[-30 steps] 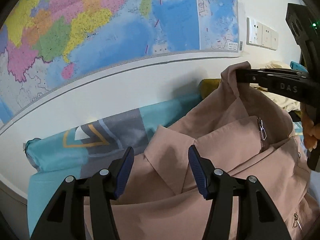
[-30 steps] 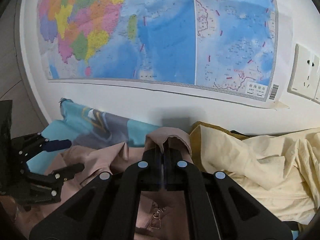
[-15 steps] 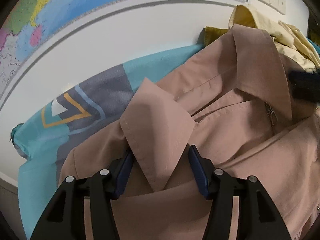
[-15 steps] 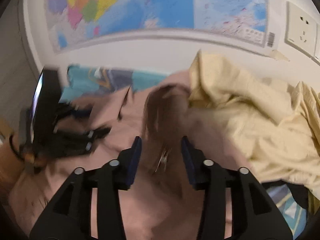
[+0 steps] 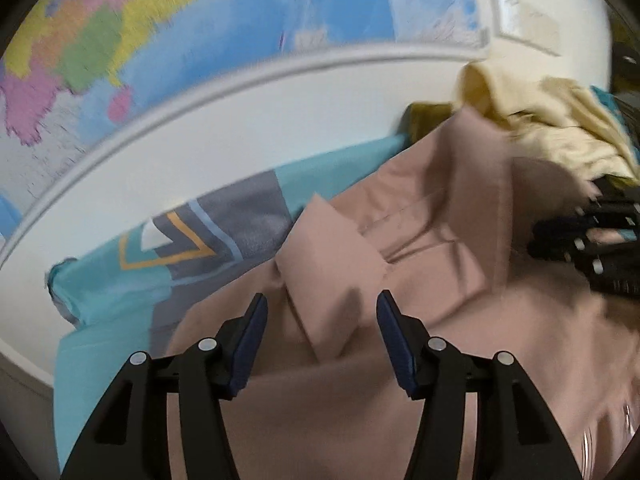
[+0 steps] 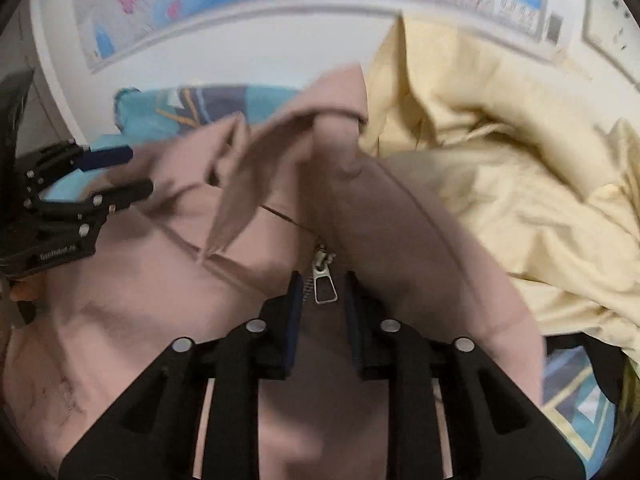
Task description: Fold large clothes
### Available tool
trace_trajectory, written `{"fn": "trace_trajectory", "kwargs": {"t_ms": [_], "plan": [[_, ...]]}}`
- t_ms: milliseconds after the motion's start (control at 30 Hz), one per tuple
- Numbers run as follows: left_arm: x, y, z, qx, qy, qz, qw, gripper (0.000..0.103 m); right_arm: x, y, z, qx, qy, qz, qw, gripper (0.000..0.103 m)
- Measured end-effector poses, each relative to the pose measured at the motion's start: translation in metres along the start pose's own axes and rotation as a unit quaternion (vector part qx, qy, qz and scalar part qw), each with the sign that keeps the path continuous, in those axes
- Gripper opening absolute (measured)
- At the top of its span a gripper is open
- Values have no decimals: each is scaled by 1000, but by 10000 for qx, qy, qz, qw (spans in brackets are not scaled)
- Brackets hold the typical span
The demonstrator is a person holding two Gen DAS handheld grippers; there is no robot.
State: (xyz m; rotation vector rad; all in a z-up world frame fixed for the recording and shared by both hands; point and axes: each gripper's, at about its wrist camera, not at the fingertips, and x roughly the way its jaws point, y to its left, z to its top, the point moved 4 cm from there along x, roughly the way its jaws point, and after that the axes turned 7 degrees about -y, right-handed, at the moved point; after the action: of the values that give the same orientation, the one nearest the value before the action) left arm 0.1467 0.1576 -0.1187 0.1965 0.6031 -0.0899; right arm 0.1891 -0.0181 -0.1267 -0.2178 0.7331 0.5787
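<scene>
A dusty-pink zip jacket (image 5: 460, 280) lies spread on the bed with its collar toward the wall. My left gripper (image 5: 320, 320) is open, and one collar flap (image 5: 332, 272) lies between its blue pads without being pinched. In the right wrist view the jacket (image 6: 160, 300) fills the lower left. My right gripper (image 6: 320, 296) is open, its pads either side of the silver zipper pull (image 6: 325, 280), just above the fabric. The left gripper also shows in the right wrist view (image 6: 120, 176), and the right gripper in the left wrist view (image 5: 576, 232).
A heap of pale yellow clothing (image 6: 500, 168) lies right of the jacket, against the wall. A teal and grey patterned sheet (image 5: 140, 272) covers the bed. A coloured map (image 5: 160, 40) and wall sockets (image 5: 524, 28) are on the white wall behind.
My right gripper let go of the collar, opened, and dropped to the zipper. The jacket fell flat onto the bed. My left gripper stayed open and pulled back slightly from the collar flap.
</scene>
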Motion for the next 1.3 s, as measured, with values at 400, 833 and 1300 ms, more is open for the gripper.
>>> {"fn": "trace_trajectory", "kwargs": {"t_ms": [400,833,1300], "plan": [[-47,-17,-23,60,-202,-400,9990,57,-3,65,56,-466,-439,661,9958,23],[-100,29,-86,-661,-115,-586,9960,62,-57,-14,1,641,-396,477,9960,35],[-183,45,-187,-1351,109,-1005,9857,77,-204,-13,-161,1396,-506,970,9841,68]]}}
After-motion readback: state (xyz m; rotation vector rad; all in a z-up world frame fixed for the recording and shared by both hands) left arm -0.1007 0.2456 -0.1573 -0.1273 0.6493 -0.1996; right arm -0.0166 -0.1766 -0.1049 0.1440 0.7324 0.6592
